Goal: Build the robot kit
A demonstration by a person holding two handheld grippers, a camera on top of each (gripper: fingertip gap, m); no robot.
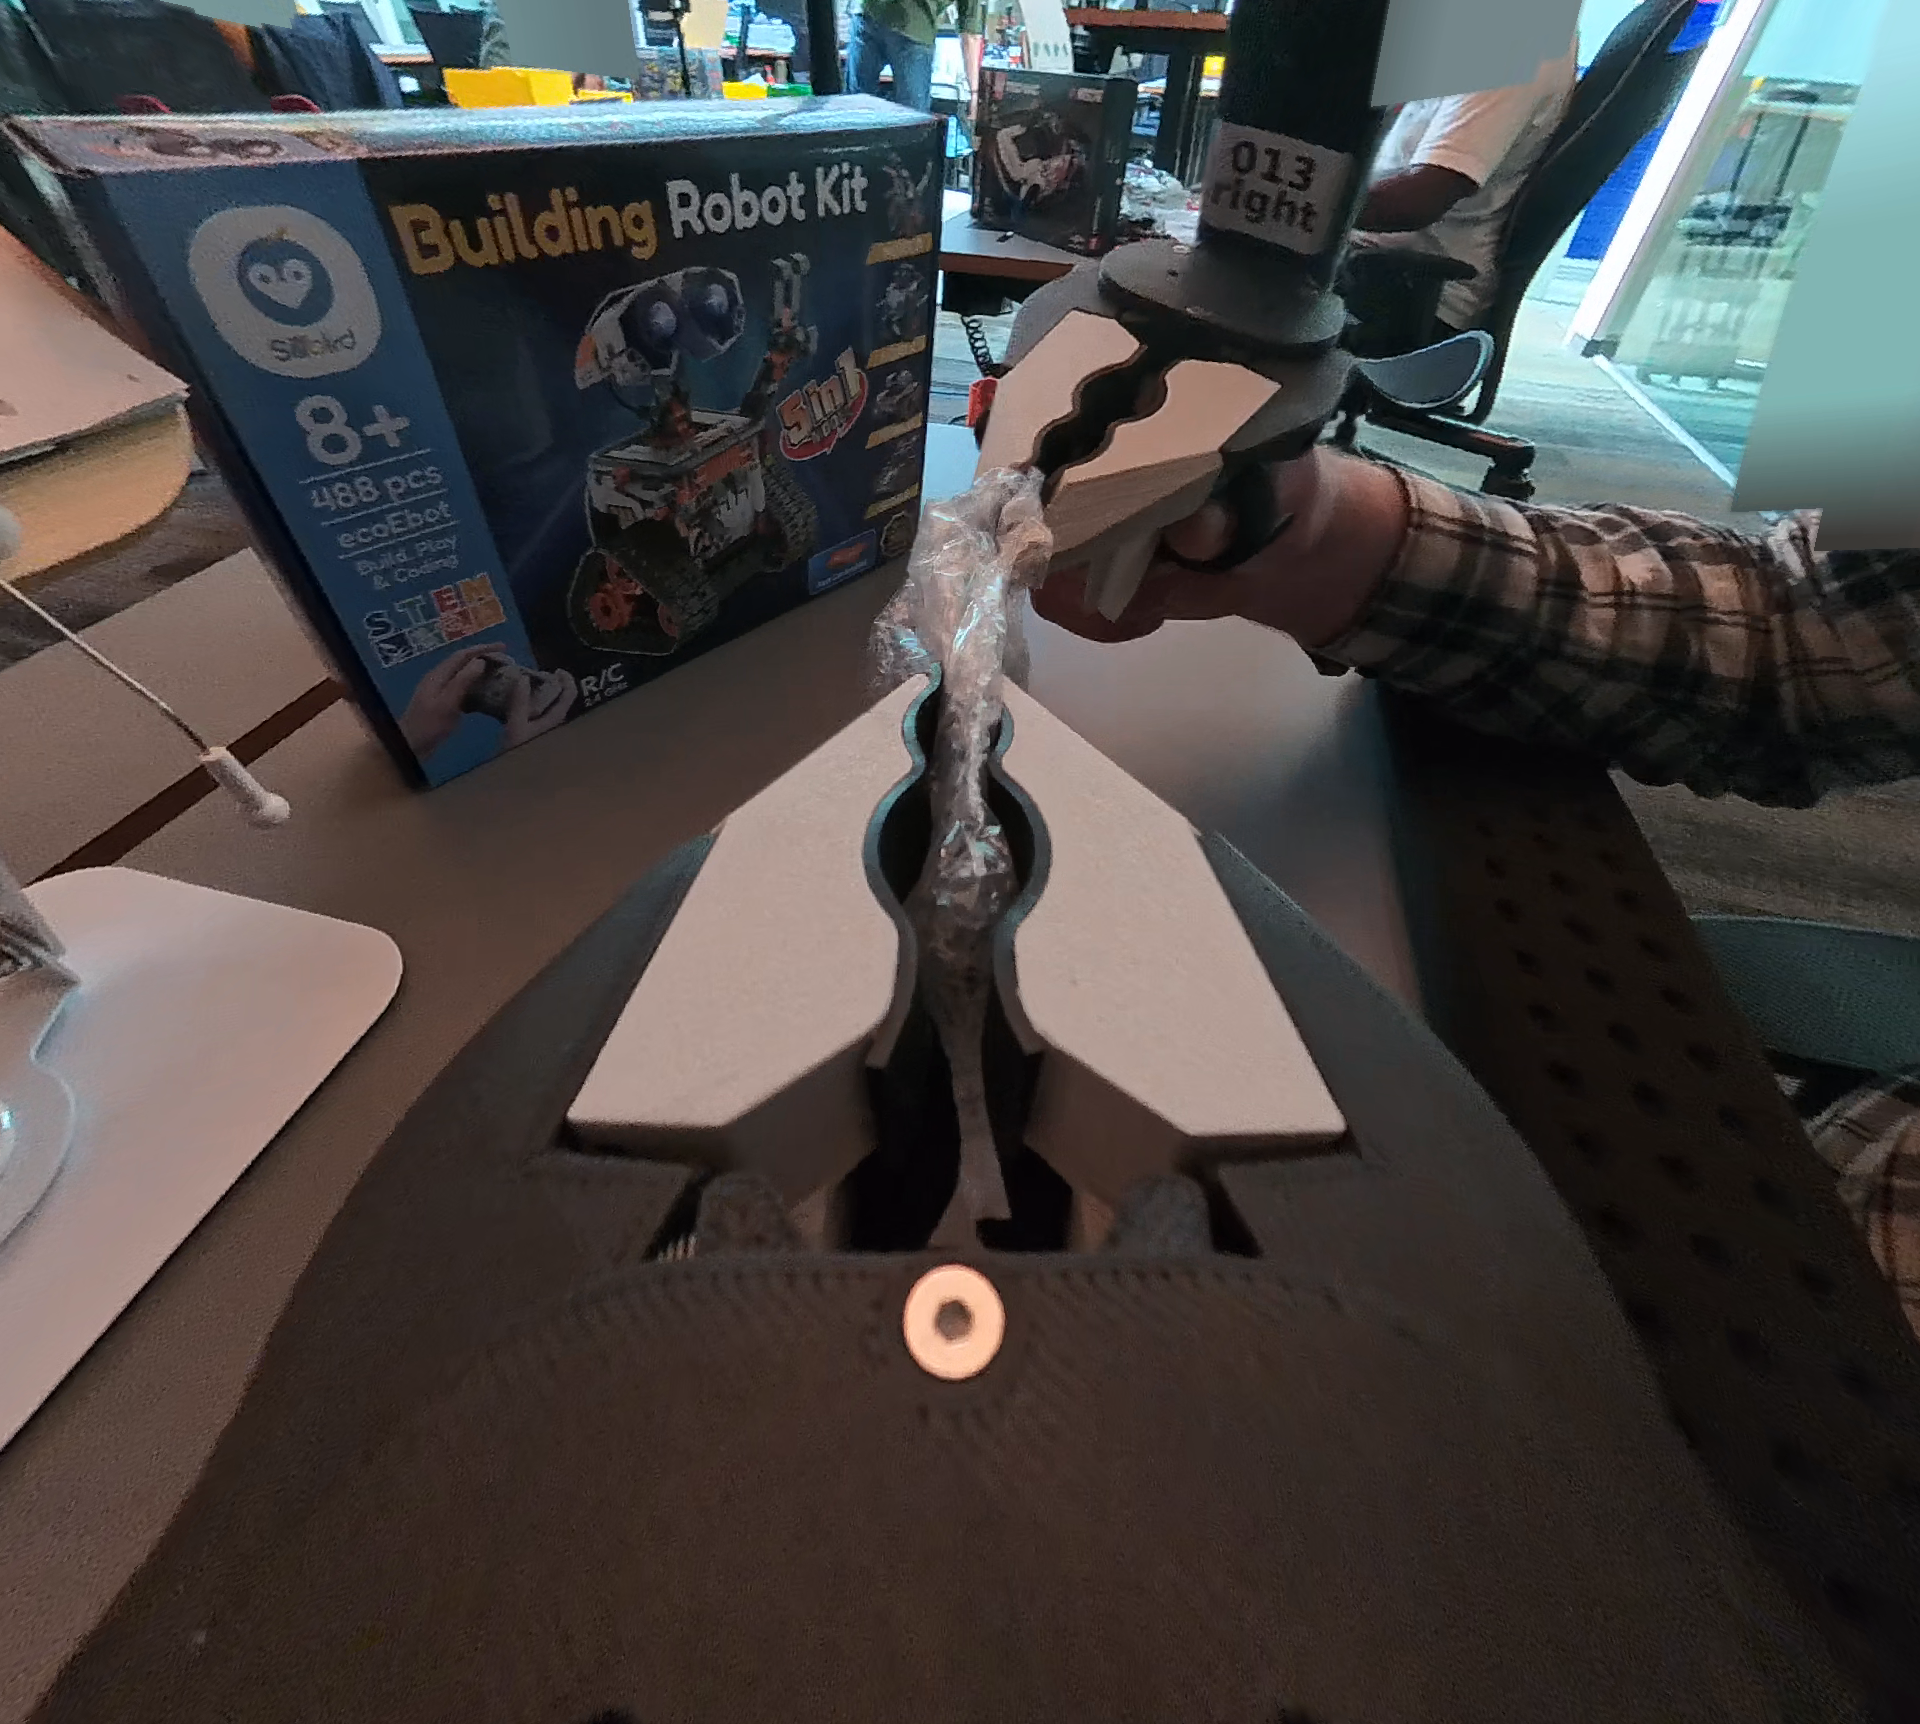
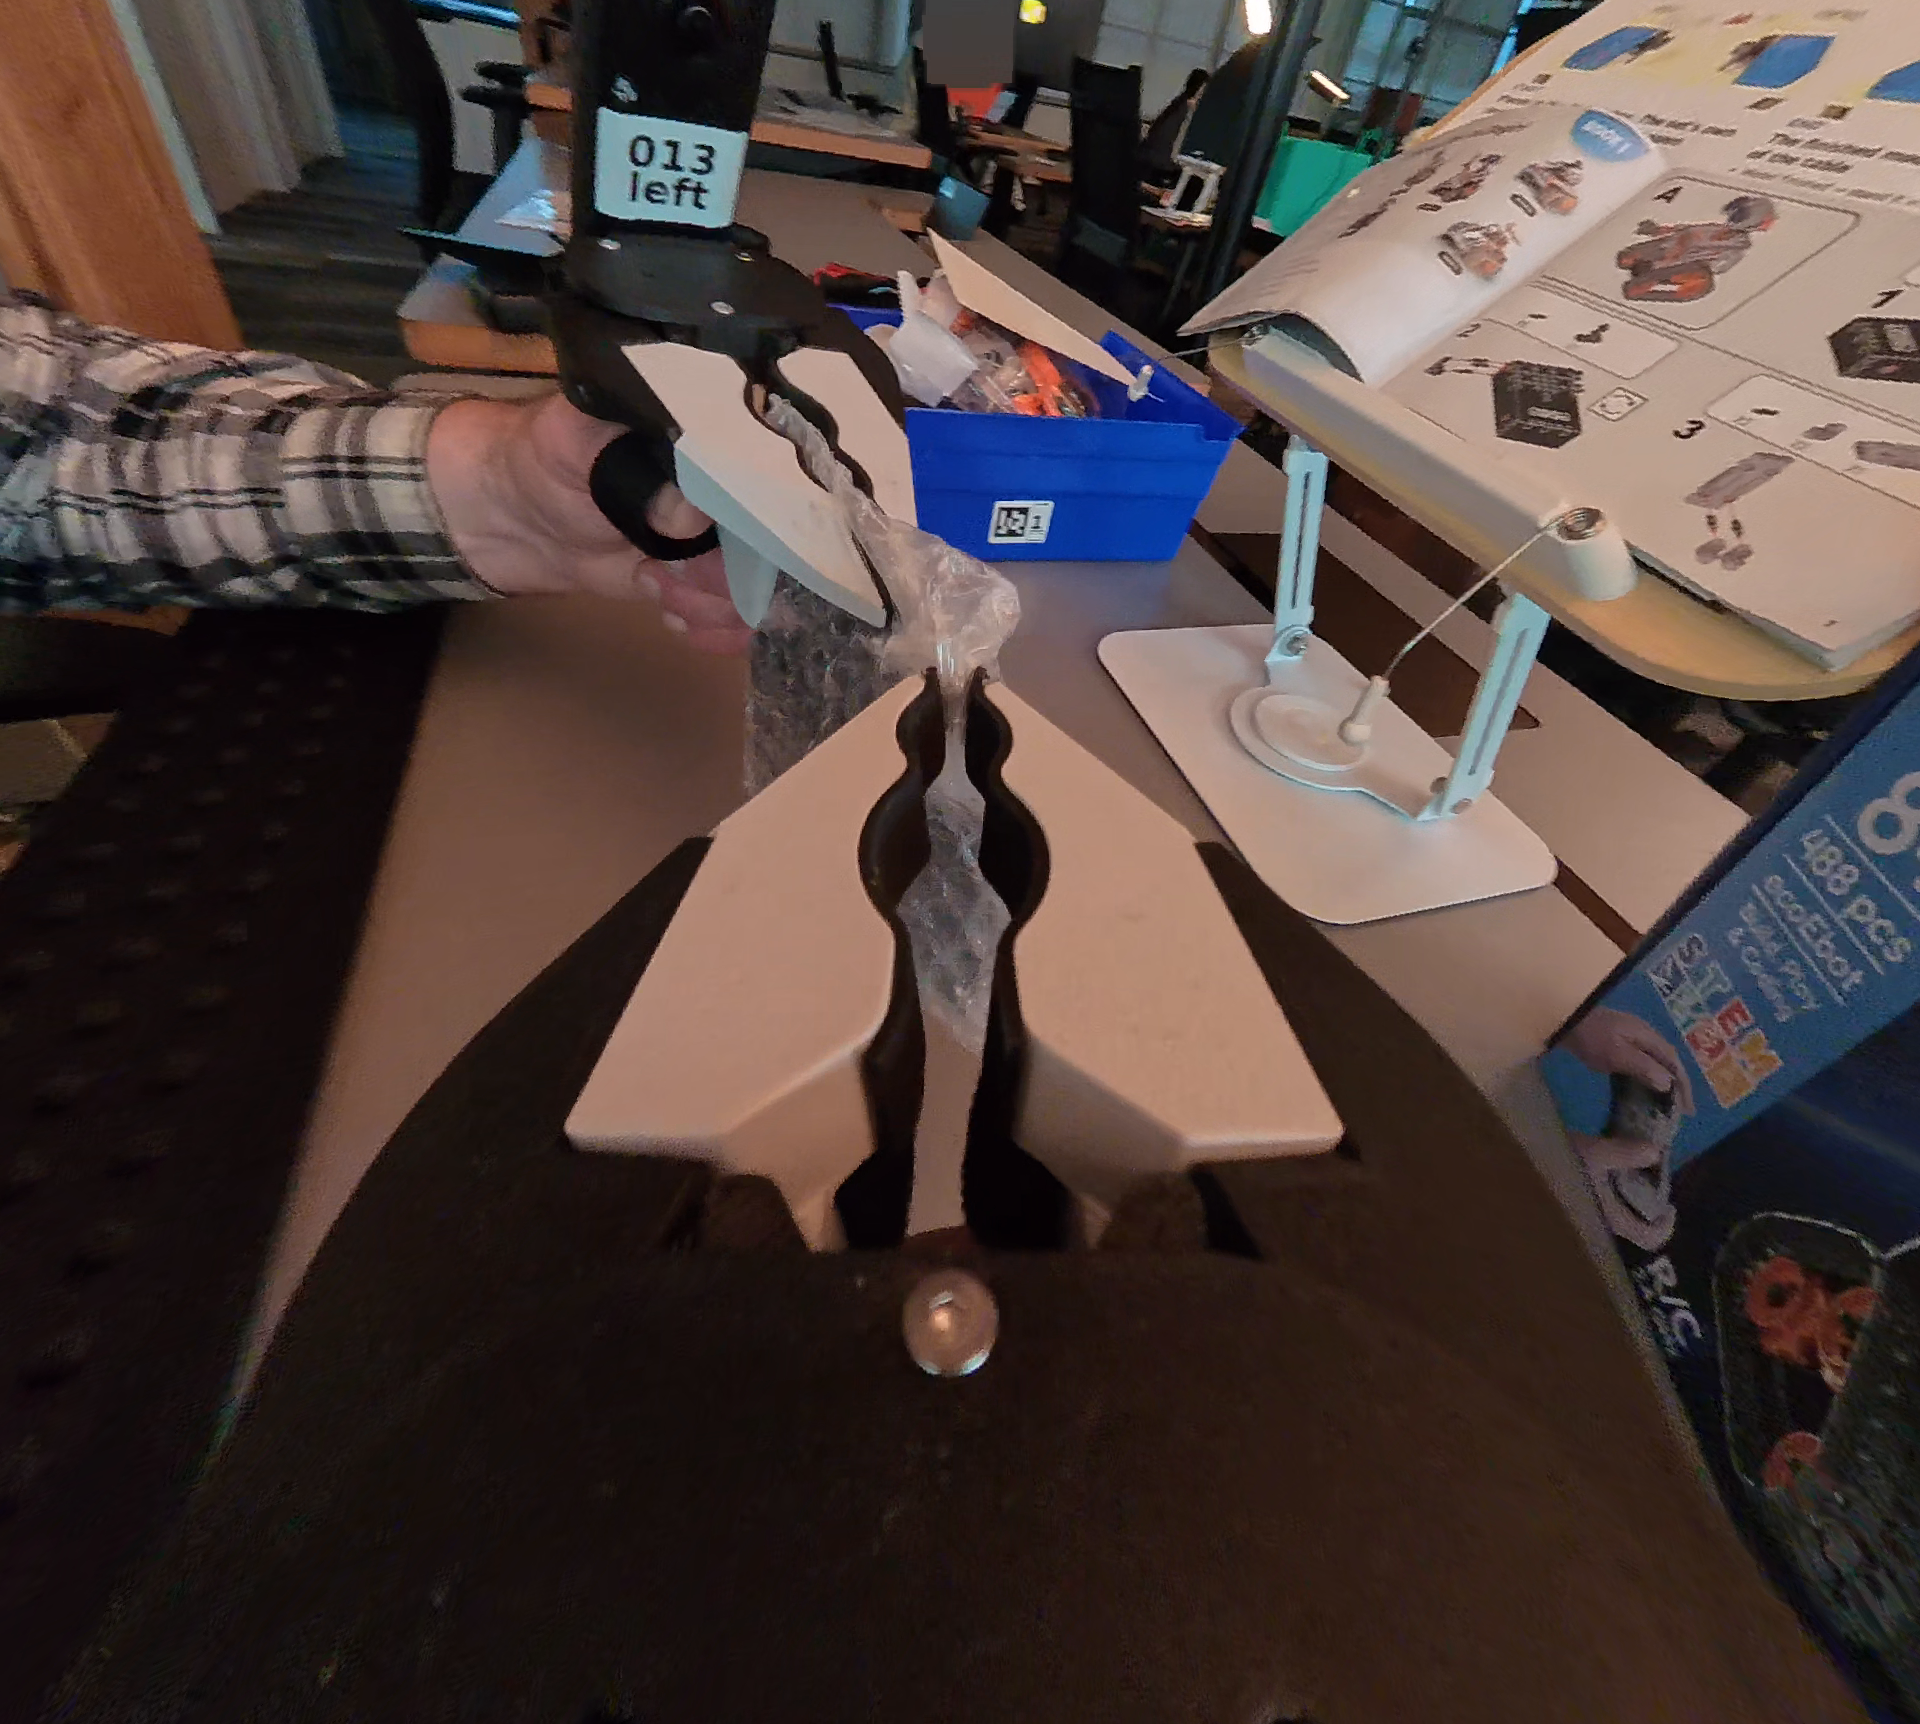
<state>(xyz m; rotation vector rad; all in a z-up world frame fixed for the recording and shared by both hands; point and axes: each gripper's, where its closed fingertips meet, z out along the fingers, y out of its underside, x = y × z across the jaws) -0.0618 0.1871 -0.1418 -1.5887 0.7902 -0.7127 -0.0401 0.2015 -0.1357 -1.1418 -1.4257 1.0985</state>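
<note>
Together, left gripper [image 1: 961, 718] and right gripper [image 2: 951, 698] pinched opposite ends of clear plastic bag [image 1: 966, 594], jaws nearly closed, above grey table [image 1: 623, 801]. Toy box [image 1: 520, 427] behind; blue bin [image 2: 1049, 479], booklet stand [image 2: 1330, 791] nearby.

- The plastic wrap [image 1: 961, 625] is clear and crinkled.
- The box [image 1: 499, 427] is blue and dark.
- The sleeve [image 1: 1621, 635] has a black-white plaid.
- The bin [image 2: 1049, 479] is blue.
</note>
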